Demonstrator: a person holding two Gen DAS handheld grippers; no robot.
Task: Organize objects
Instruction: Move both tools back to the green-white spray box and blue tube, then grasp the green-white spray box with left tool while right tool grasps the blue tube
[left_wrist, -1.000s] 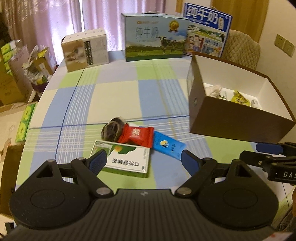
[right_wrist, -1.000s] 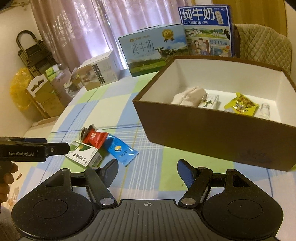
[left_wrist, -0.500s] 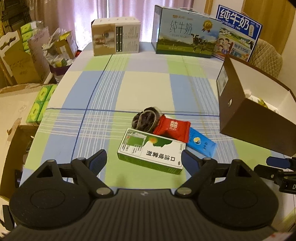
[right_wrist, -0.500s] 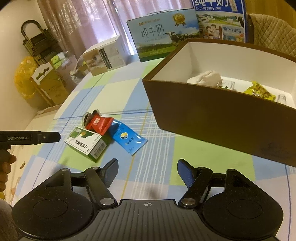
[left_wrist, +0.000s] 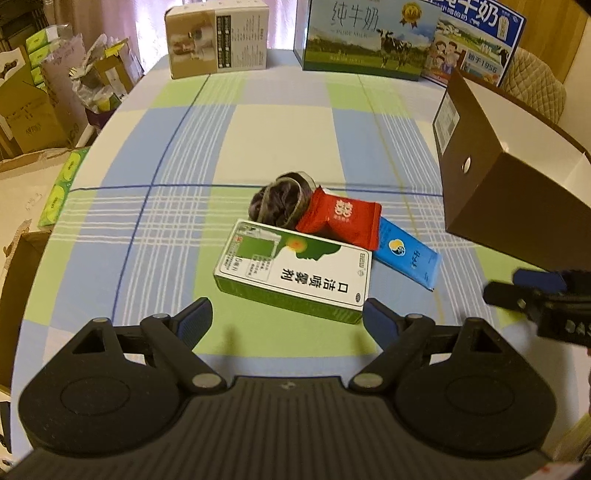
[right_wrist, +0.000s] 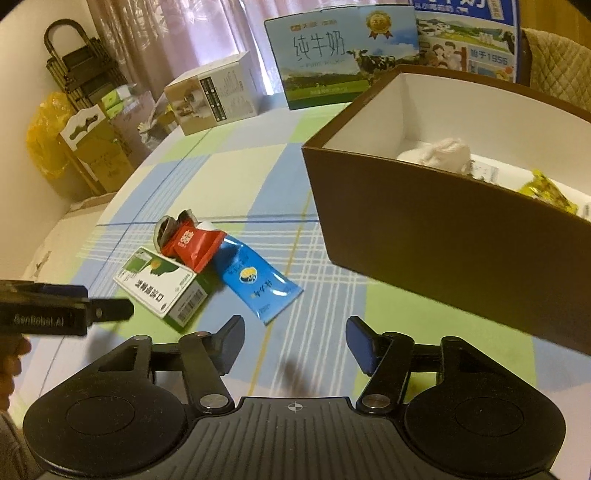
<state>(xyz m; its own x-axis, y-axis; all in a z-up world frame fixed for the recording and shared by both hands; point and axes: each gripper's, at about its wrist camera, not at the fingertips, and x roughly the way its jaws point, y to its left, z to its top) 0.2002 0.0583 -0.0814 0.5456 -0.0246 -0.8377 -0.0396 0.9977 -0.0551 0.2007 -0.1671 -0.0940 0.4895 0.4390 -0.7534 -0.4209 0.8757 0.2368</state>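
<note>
Left gripper (left_wrist: 286, 314): jaws spread wide, empty, just before the green-white box (left_wrist: 295, 269).
Right gripper (right_wrist: 295, 343): also released, holding nothing, near the blue sachet (right_wrist: 258, 282).
Small pile: box, red packet (left_wrist: 341, 218), sachet and dark bundle (left_wrist: 280, 203) touching, on the checked tablecloth (left_wrist: 258, 133).
Brown box (right_wrist: 443, 229): right of pile, holding a few items.

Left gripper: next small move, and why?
Probably ease the left gripper forward and down so its open jaws straddle the green-and-white box, then close. The box lies flat right in front of the fingertips, nearest of the loose pile, with nothing on top except the red packet overlapping its far edge. The brown box already holds other items.
</note>
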